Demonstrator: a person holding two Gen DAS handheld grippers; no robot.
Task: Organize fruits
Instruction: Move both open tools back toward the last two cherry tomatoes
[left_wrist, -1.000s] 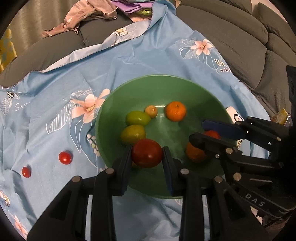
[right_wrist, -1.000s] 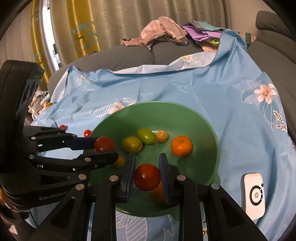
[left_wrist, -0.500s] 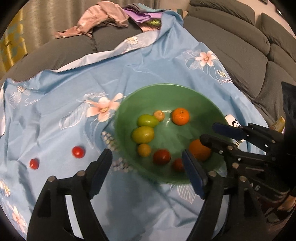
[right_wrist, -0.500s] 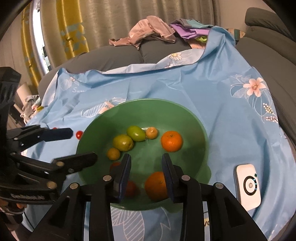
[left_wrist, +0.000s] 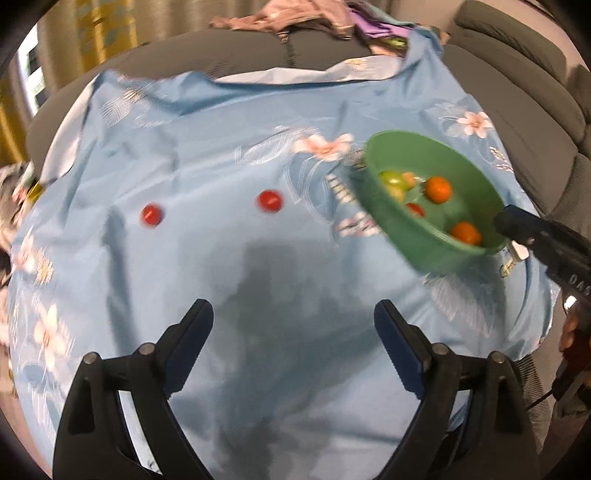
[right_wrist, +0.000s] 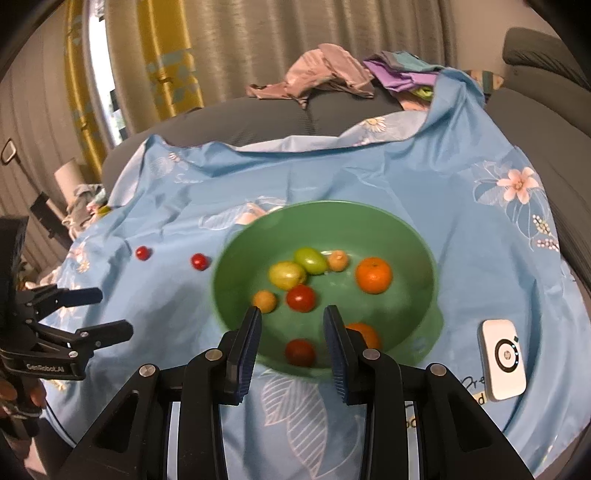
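A green bowl (right_wrist: 424, 251) on the blue floral cloth holds two oranges, two green fruits, two small yellow fruits and two red tomatoes (right_wrist: 301, 298). The bowl also shows in the left wrist view (left_wrist: 413, 236). Two small red tomatoes (left_wrist: 270, 201) (left_wrist: 151, 215) lie on the cloth left of the bowl; they also show in the right wrist view (right_wrist: 199, 261) (right_wrist: 142, 253). My left gripper (left_wrist: 293, 325) is open and empty over bare cloth, left of the bowl. My right gripper (right_wrist: 291, 325) is open and empty above the bowl's near rim.
A white device (right_wrist: 502, 358) lies on the cloth right of the bowl. Crumpled clothes (right_wrist: 325, 75) lie on the grey sofa behind the cloth. Yellow patterned curtains (right_wrist: 173, 62) hang at the back left.
Both grippers opened and dropped their red tomatoes into the bowl. My left gripper swung left, away from the bowl, toward the two tomatoes on the cloth. My right gripper drew back.
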